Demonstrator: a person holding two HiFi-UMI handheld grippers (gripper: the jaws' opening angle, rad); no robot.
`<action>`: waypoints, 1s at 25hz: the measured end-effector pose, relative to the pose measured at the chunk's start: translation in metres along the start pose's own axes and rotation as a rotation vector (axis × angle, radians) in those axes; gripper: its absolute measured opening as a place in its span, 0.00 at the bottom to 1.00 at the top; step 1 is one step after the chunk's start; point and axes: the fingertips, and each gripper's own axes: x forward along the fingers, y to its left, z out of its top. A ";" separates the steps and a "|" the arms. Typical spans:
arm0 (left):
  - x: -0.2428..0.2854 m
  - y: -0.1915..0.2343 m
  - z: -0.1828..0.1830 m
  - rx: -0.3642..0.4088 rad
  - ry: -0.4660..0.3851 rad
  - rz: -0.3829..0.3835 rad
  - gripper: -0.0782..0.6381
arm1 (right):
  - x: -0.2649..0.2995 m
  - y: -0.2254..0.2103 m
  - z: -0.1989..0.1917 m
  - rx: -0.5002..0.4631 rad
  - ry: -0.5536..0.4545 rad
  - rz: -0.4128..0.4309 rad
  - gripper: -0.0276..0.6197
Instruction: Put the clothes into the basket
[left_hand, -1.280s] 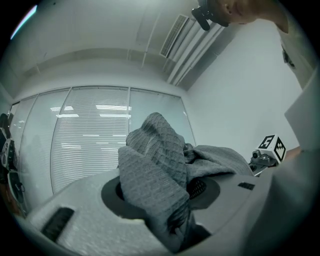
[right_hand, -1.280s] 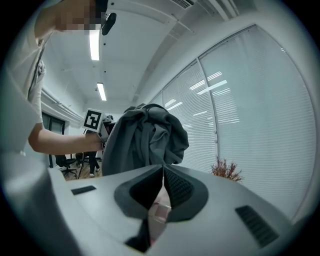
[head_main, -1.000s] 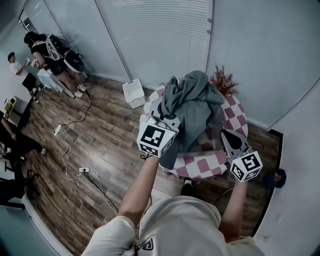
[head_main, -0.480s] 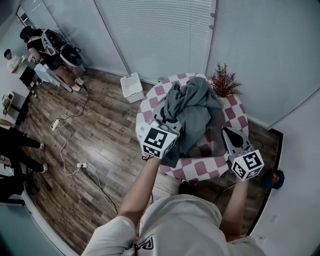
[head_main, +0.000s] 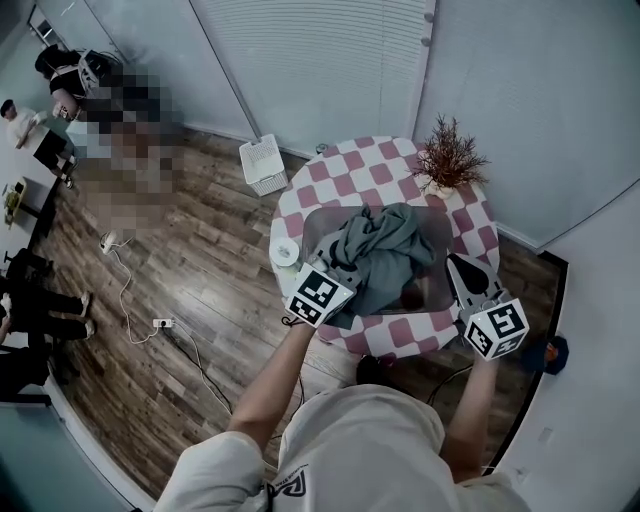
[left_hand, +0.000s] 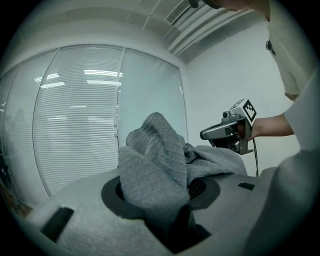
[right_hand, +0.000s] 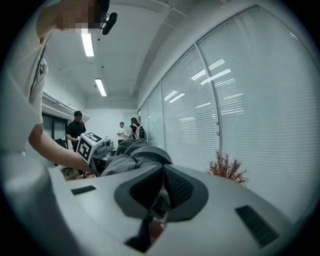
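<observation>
Lowered since a second ago: grey garment (head_main: 385, 250), earlier raised well above the checkered table (head_main: 350, 170), now bunched down in the translucent basket (head_main: 318, 222) on it. Left claw (head_main: 340, 272) clamped on a fold of the garment at the basket's near left side. Right claw (head_main: 456, 265) closed with nothing between the pads, held just beside the basket's right side, apart from the cloth. Potted plant (head_main: 448, 158) at the far table edge.

I read: garment (head_main: 385, 250) grey cloth, ribbed knit, matt | surface (head_main: 360, 165) cover checked cloth, smooth | floor (head_main: 200, 300) wood planks, slight sheen | left hand-held gripper (left_hand: 162, 192) shell smooth matt grey plastic
</observation>
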 end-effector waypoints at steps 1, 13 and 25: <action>0.001 -0.001 -0.004 -0.003 0.009 -0.009 0.38 | 0.000 -0.002 0.000 0.001 0.001 -0.002 0.08; 0.029 -0.009 -0.044 0.045 0.137 -0.145 0.38 | 0.010 -0.021 -0.005 -0.001 0.021 -0.014 0.08; 0.057 -0.024 -0.103 0.151 0.399 -0.318 0.38 | 0.013 -0.021 -0.013 -0.016 0.011 0.011 0.08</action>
